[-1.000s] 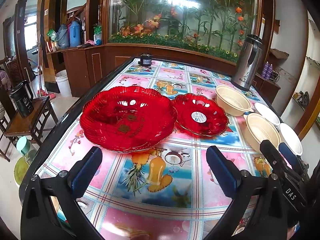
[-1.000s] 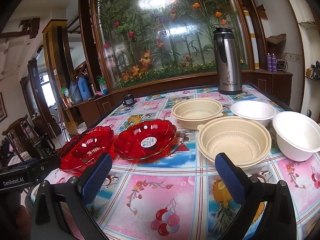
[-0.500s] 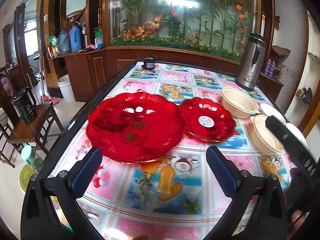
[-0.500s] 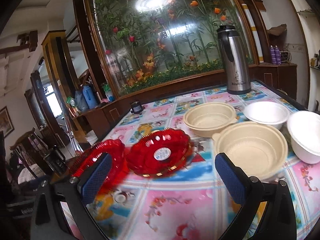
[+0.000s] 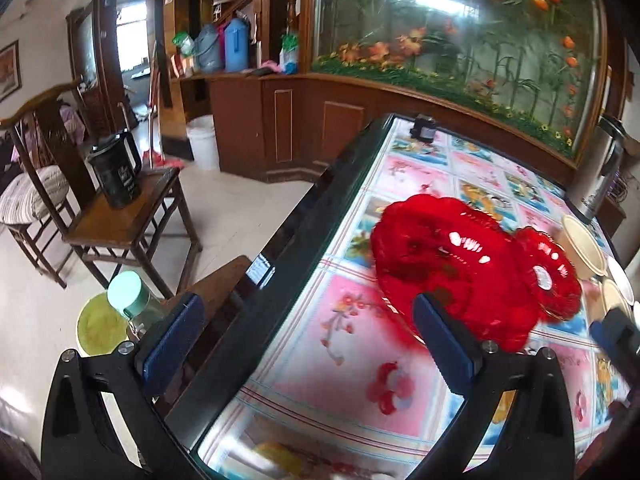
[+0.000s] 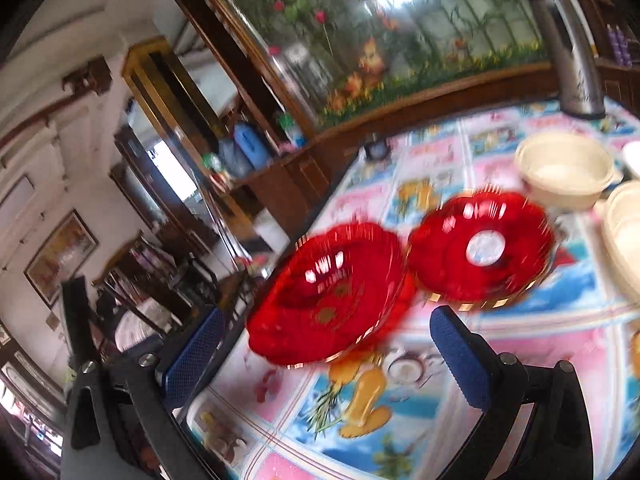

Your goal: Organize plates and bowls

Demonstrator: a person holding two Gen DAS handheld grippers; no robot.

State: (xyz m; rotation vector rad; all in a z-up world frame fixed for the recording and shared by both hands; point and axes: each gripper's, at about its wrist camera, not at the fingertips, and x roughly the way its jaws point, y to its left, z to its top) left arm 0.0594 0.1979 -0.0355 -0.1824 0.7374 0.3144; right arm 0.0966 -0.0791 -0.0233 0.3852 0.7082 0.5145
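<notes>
Left tool is spread wide, nothing between its blue pads, and it hangs over the left edge of the desk, one finger out past the rim above the floor. Beyond that edge stand a wooden stool with a dark pitcher on it. On the desk, near its left edge, lies the large red plate; the small red plate sits just to its right, rims touching or overlapping, which one I cannot tell. Further right, cream bowls line the right edge, with a steel flask at the far right corner.

Right tool is likewise spread and empty, low over the near part of the desk. Its blurred view shows the large red plate between its fingers, the small red plate with a white sticker at its centre beside it, then a cream bowl and the flask.
</notes>
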